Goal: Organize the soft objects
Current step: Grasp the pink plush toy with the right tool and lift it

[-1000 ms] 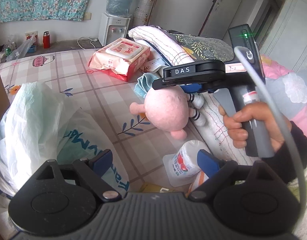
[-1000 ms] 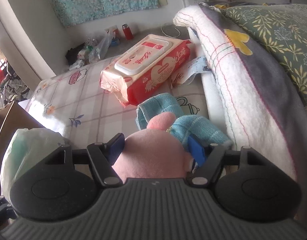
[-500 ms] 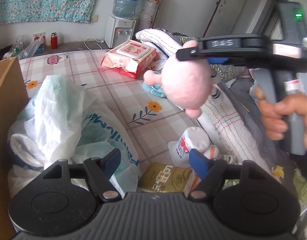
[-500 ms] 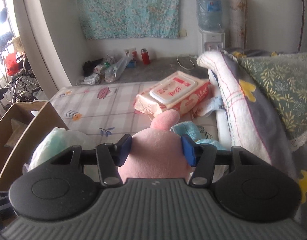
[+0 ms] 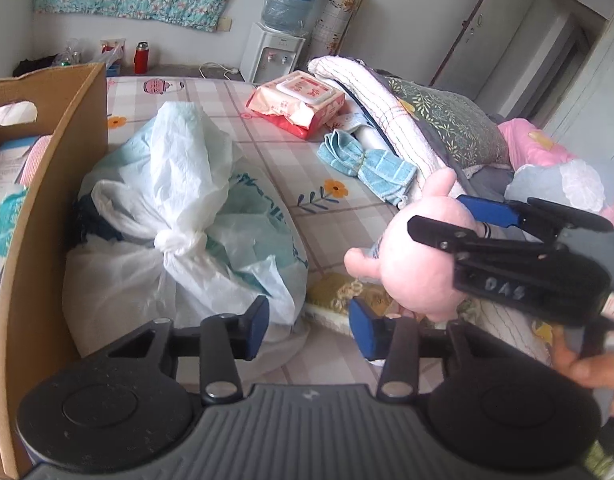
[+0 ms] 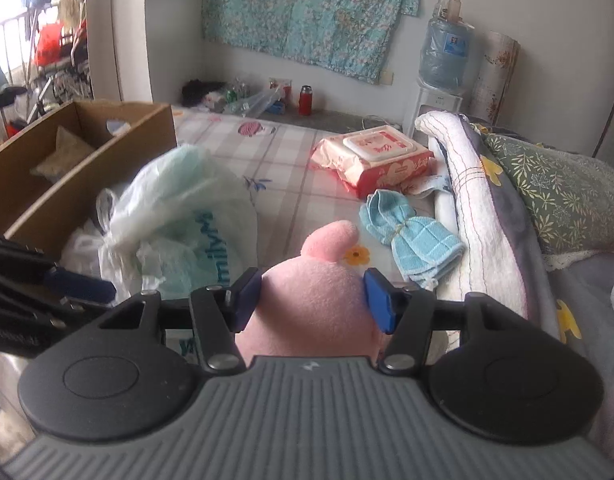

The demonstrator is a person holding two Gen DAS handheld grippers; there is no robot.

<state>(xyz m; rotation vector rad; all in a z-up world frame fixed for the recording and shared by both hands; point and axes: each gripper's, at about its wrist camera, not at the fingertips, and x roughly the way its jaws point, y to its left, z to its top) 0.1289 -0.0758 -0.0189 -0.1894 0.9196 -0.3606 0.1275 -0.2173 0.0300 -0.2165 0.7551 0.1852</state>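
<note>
Transfer step — right gripper [image 6: 313,300] clamps the pink plush [image 6: 315,304], jaws easing apart; left gripper [image 5: 307,330] closing on nothing. Next, probably, the cardboard box [image 6: 87,160].

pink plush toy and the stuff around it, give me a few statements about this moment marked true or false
1. The pink plush toy sits between the right gripper pads. True; the jaws are easing open but the pads press on it.
2. The left gripper holds the white plastic bag. False: nothing is between its closing jaws.
3. The blue cloth is inside the cardboard box. False: it lies on the mat beside the rolled blanket.
4. The wet wipes pack lies on the mat with its lid shut. True.
5. The plastic bag is tied in a knot. True.
</note>
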